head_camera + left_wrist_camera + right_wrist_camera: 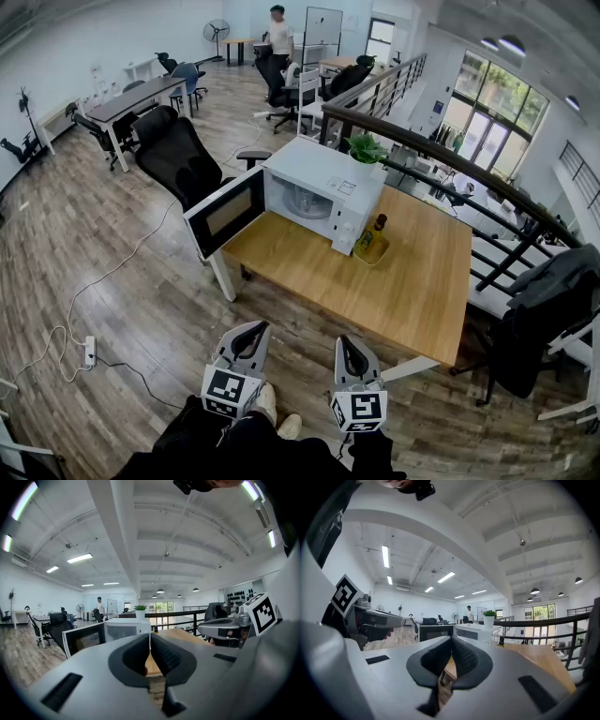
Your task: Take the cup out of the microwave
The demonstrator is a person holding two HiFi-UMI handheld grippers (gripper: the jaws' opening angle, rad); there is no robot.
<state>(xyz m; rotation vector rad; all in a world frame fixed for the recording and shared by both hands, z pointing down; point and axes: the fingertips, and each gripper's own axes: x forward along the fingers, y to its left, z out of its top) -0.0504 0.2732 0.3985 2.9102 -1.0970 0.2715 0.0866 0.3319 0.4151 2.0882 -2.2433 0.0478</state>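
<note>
The left gripper (255, 330) and the right gripper (349, 347) were held side by side at the near edge of the scene, short of the light wooden rectangular table (412, 281). Each had its dark ribbed jaws pressed together with nothing between them. The boxy white microwave oven (323, 178) sat on the table's far left corner, its door (225, 214) swung open to the left. Inside the cavity the pale translucent cup (307, 200) showed only as a faint rounded shape. It lay well apart from both grippers, far beyond them and slightly left of the left one. A small green potted plant (366, 150) stood on the oven's top. Just right of the oven, a dark bottle (377, 228) rested on a small yellow tray (361, 255).
</note>
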